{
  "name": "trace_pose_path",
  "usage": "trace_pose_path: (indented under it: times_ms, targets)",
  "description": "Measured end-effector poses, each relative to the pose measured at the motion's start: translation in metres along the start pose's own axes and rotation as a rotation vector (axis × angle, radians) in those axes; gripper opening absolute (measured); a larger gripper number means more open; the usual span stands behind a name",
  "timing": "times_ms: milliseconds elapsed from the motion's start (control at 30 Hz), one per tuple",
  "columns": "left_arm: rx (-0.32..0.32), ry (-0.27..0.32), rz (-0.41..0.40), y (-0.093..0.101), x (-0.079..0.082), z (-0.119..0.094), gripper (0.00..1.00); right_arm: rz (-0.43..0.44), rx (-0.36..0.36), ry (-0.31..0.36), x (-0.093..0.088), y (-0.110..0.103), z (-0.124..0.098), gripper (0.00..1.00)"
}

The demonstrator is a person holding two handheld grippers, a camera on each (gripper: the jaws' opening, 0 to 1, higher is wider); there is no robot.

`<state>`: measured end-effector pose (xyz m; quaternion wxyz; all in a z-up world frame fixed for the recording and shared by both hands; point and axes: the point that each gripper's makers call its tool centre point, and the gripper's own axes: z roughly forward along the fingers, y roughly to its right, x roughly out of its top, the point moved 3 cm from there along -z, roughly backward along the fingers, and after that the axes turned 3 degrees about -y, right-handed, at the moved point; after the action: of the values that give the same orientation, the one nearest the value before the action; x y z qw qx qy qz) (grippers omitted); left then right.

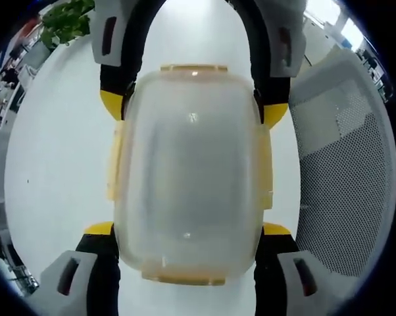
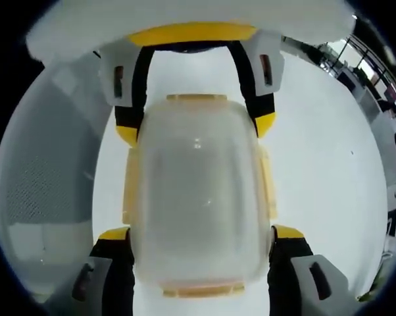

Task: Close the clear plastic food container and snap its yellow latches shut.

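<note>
In the left gripper view, the left gripper (image 1: pixel 188 230) rises from the bottom with its yellow-tipped jaws pressed against the two long sides of the clear plastic food container (image 1: pixel 190 174), gripping its near end. The container sits lid-on over the white surface (image 1: pixel 60 164), its pale yellow latches (image 1: pixel 114 171) lying flat along the sides and ends (whether each is fully snapped cannot be told). Past the container's far end, the right gripper (image 1: pixel 193 112) reaches in from the top, its jaws clamped on the far corners. To the right, beyond the surface, stands a grey mesh chair back (image 1: pixel 346 164), and a green plant (image 1: pixel 66 20) shows at the far upper left.

The right gripper view gives the mirror of this: the right gripper (image 2: pixel 201 234) holds the near end, and the left gripper (image 2: pixel 195 128) holds the far end.
</note>
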<state>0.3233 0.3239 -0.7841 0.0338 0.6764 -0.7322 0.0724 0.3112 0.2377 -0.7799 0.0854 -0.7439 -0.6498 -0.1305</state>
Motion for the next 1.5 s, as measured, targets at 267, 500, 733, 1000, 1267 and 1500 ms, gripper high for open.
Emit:
trace_pose_path:
  times_ms: [267,500,733,1000,1267,1500]
  targets:
    - [-0.002,-0.016,0.008,0.001,-0.005,0.000,0.85,0.011,-0.004,0.021,0.005,-0.002,0.002,0.85]
    - [-0.003,0.016,0.002,0.000,-0.005,0.000,0.86,0.010,-0.003,0.005,0.006,-0.002,0.003,0.86]
    - [0.001,0.047,-0.005,0.000,-0.005,-0.002,0.86,0.012,-0.005,-0.013,0.007,-0.002,0.006,0.87]
    - [-0.002,0.050,-0.011,0.002,-0.016,-0.003,0.86,0.017,-0.003,-0.004,0.017,-0.002,0.010,0.88]
    - [0.000,0.075,-0.017,0.003,-0.021,-0.005,0.86,0.015,0.001,-0.014,0.023,-0.003,0.013,0.89]
    - [-0.001,0.073,-0.016,0.003,-0.029,-0.005,0.86,0.014,0.001,-0.009,0.030,-0.004,0.016,0.89]
